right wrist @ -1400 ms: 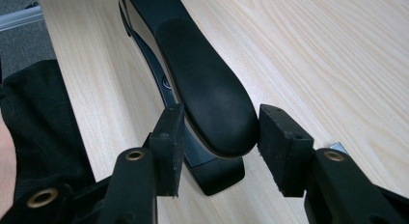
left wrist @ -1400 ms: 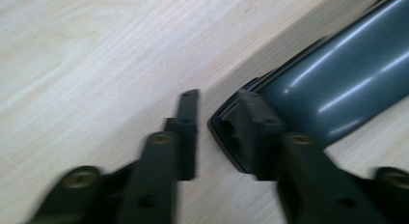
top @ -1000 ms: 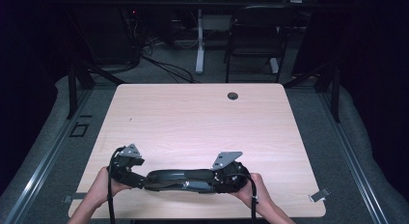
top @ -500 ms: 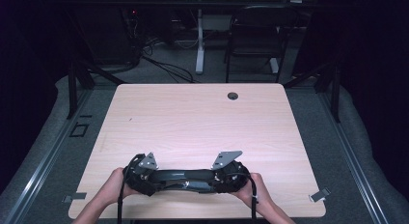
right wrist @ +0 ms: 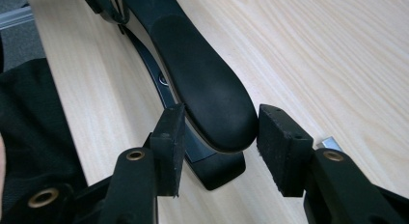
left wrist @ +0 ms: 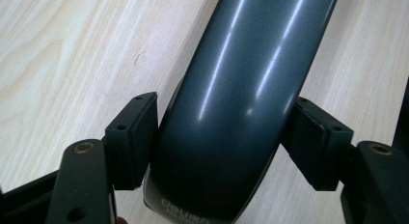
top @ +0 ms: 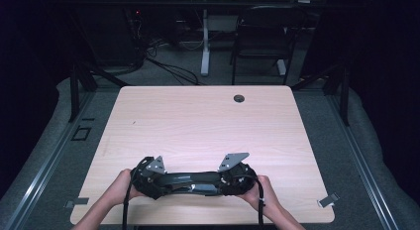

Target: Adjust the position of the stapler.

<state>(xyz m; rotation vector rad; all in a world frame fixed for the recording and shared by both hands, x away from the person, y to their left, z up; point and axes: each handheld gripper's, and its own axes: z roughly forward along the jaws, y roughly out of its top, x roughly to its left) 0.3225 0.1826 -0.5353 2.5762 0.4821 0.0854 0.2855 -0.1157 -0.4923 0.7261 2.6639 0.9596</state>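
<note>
A long dark tool (top: 193, 179), much like a long-arm stapler, lies crosswise near the table's front edge between both grippers. In the left gripper view its glossy grey end (left wrist: 231, 89) sits between the pads of my left gripper (left wrist: 222, 142), whose jaws have just been closing and now press on both sides. My left gripper (top: 157, 176) is at the tool's left end in the high view. My right gripper (right wrist: 222, 137) grips the matte black rounded end (right wrist: 207, 98), above a thin base bar (right wrist: 159, 79). In the high view my right gripper (top: 229, 178) holds the right end.
The light wooden table (top: 198, 121) has a round cable hole (top: 239, 98) at the back. A person's hands (top: 119, 188) come in over the front edge. Beyond the table stand a chair (top: 262, 41) and desk legs, with cables on the floor.
My left gripper has moved right and down along the table's front, onto the tool's left end. The right gripper and the tool's right end have stayed put.
</note>
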